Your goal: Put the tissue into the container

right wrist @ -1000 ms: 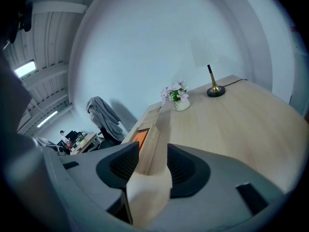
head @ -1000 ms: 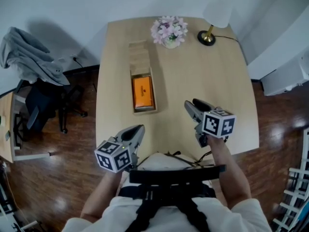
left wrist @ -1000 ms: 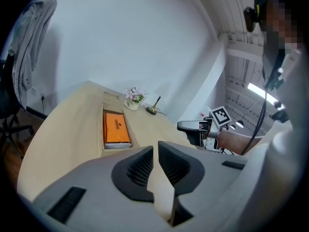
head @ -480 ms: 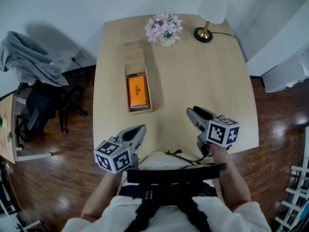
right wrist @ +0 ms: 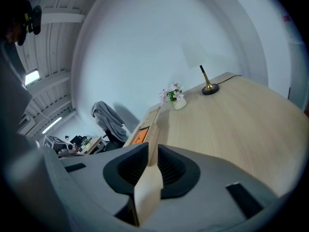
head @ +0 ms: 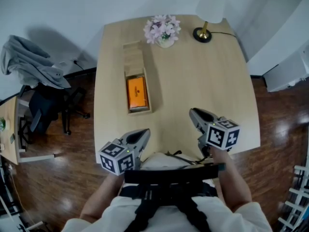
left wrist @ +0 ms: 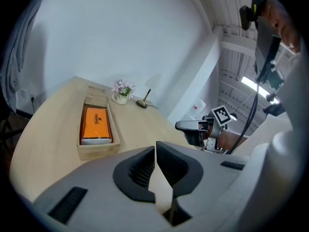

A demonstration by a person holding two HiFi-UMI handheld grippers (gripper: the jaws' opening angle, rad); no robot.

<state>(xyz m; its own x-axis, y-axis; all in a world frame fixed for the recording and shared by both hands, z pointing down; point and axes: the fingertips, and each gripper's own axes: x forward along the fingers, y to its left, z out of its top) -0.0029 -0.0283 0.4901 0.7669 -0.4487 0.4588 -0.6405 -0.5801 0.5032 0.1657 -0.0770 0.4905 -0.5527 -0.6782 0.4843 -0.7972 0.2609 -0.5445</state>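
Judging tissue pack (head: 136, 92) already in container (head: 134, 59) | left gripper (head: 145, 132) closed, right gripper (head: 193, 113) just narrowing, both empty | we advise withdrawal.

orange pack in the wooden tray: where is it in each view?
Head view: orange pack left of centre, in the wooden tray, at its near end.
Left gripper view: orange pack at left, mid-height.
Right gripper view: orange pack, a thin sliver left of centre.
Shared landmark: flower pot past the tray's far end.
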